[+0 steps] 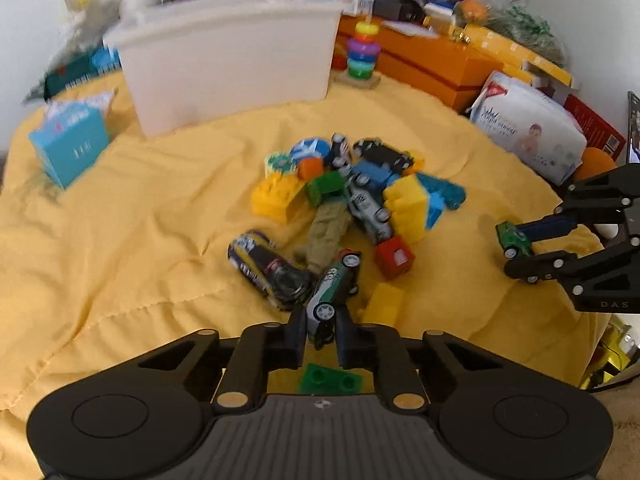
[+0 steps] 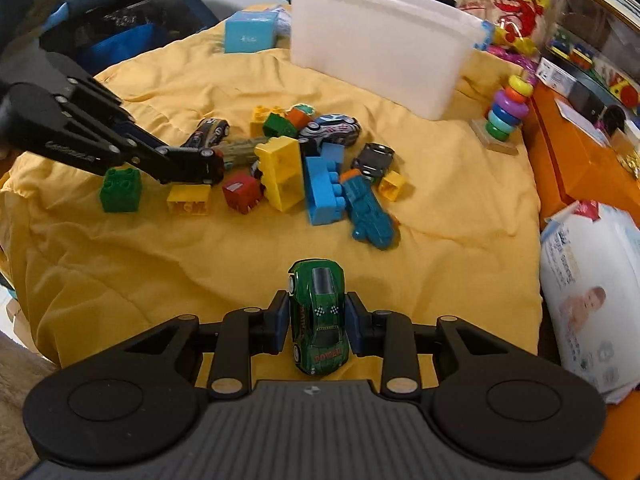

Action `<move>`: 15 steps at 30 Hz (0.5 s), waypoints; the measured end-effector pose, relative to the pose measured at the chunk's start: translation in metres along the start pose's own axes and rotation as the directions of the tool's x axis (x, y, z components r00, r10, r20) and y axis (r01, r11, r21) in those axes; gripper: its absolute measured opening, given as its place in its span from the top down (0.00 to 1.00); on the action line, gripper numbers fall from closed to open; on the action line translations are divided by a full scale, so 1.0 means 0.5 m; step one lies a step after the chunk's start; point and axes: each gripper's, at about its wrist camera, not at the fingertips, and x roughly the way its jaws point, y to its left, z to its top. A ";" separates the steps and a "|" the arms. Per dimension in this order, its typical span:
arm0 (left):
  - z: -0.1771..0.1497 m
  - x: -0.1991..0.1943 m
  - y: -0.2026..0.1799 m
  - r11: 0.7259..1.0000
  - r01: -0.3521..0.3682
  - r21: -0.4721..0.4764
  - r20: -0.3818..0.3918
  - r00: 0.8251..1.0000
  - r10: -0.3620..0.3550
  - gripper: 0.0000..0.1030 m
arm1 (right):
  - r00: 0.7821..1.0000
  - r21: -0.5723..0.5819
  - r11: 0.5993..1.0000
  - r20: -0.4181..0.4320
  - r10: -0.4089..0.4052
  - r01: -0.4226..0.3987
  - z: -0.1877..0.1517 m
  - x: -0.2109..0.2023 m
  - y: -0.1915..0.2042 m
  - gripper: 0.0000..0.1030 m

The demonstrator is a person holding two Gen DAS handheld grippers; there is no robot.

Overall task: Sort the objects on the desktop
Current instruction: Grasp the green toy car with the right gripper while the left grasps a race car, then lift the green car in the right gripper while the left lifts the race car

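While most toys are left piled on the yellow cloth [image 2: 120,248] | left gripper [image 1: 318,334] jaws are clamped on a green-white toy car [image 1: 334,288] | right gripper [image 2: 318,322] jaws on a green toy car [image 2: 318,316] | white bin [image 2: 380,44] contents hidden.

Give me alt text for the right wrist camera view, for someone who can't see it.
The right claw grips a green toy car over a yellow cloth. Beyond it lies a pile of toy cars and building blocks, where the left claw holds a dark toy car; a white plastic bin stands behind.
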 end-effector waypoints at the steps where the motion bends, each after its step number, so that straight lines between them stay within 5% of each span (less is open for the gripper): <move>1: -0.001 -0.012 -0.013 1.000 -0.018 0.002 0.022 1.000 0.018 0.85 | 1.000 0.002 1.000 0.001 -0.003 0.003 -0.002 -0.001 -0.002 0.68; 8: 0.001 -0.058 -0.124 0.964 -0.197 0.180 0.123 0.977 0.176 0.85 | 1.000 -0.059 0.998 0.001 -0.022 0.022 -0.004 0.006 0.006 0.68; 11: -0.022 -0.035 -0.178 0.918 -0.254 0.306 0.121 0.966 0.227 0.85 | 1.000 -0.108 0.994 -0.001 -0.025 0.025 -0.007 0.014 0.017 0.67; 13: -0.047 -0.022 -0.220 0.864 -0.302 0.404 0.142 0.953 0.266 0.83 | 1.000 -0.128 0.992 0.002 -0.020 0.020 -0.009 0.016 0.021 0.67; 15: -0.060 -0.015 -0.245 0.846 -0.284 0.452 0.128 0.959 0.253 0.79 | 1.000 -0.133 0.991 0.005 -0.007 0.007 -0.011 0.016 0.019 0.66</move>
